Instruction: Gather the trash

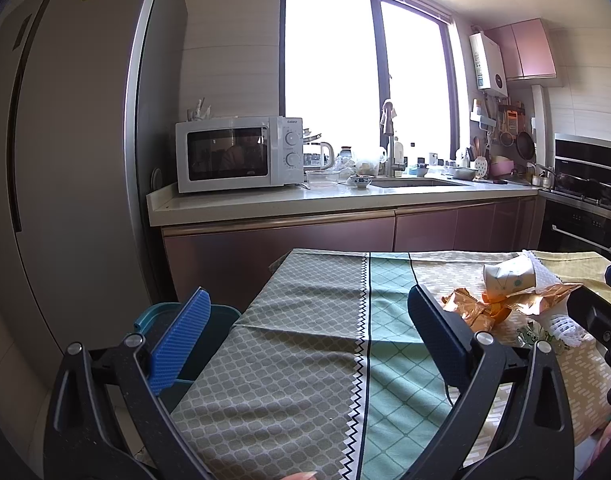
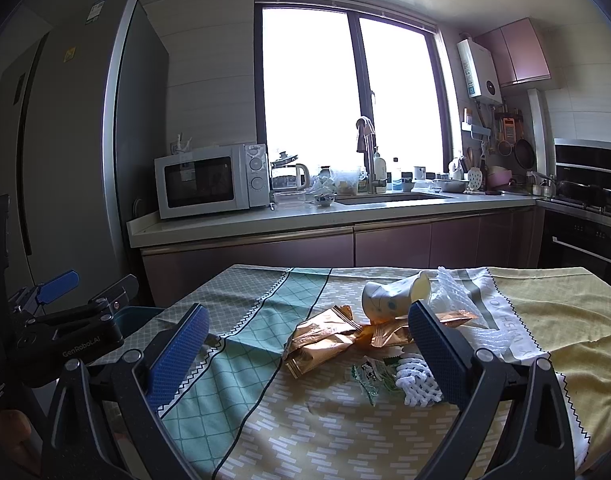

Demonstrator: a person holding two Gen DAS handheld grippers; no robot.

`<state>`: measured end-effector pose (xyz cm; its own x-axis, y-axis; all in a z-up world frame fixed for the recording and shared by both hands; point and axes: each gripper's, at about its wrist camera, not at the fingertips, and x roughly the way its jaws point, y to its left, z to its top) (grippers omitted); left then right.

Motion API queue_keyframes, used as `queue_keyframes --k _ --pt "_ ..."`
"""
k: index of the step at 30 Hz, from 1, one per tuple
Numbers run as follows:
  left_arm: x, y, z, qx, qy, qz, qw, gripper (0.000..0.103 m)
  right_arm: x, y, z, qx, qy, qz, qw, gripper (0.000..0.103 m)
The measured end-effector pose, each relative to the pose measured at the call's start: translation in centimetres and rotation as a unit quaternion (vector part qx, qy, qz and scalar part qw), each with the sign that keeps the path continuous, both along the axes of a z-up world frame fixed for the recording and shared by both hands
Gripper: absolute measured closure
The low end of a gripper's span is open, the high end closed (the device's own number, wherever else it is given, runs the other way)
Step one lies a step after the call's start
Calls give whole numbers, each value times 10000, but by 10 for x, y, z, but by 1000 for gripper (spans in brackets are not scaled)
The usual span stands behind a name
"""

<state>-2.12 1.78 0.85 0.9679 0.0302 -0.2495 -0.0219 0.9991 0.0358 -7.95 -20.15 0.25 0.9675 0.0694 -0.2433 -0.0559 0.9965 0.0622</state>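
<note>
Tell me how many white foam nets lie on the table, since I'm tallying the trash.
2: one foam net nearest, beside the right gripper, the other farther back behind the tipped paper cup. More may be hidden.

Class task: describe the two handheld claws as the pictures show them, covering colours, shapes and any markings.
Both claws, left and right, have black, triangular cut-out arms with silver bolts. Each finger carries a long blue pad with a fine textured surface. In the right wrist view the left claw's black body bears white "GenRoboAI" lettering. No cables or sleeves show.
</note>
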Motion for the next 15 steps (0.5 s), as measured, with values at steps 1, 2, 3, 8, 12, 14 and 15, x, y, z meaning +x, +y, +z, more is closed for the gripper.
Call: queue_keyframes --k 1,2,3,8,12,14,15 --pt "0 -1 0 7 -3 0 10000 6 0 0 0 -1 -1 -1 10000 7" --pt "0 -1 0 9 -4 4 10000 6 0 0 0 2 -1 -1 10000 7" --pt "0 -1 0 18 -10 12 10000 6 1 0 0 7 6 1 10000 7" --pt "1 -2 0 13 -2 11 10000 6 1 0 0 8 15 1 10000 7" --pt "0 -2 0 12 -5 9 10000 6 1 0 0 8 7 3 10000 7" --pt "1 -3 0 13 -4 11 10000 6 1 0 0 11 12 7 10000 7" --pt "0 -3 0 15 -5 11 10000 6 1 0 0 13 14 7 10000 7"
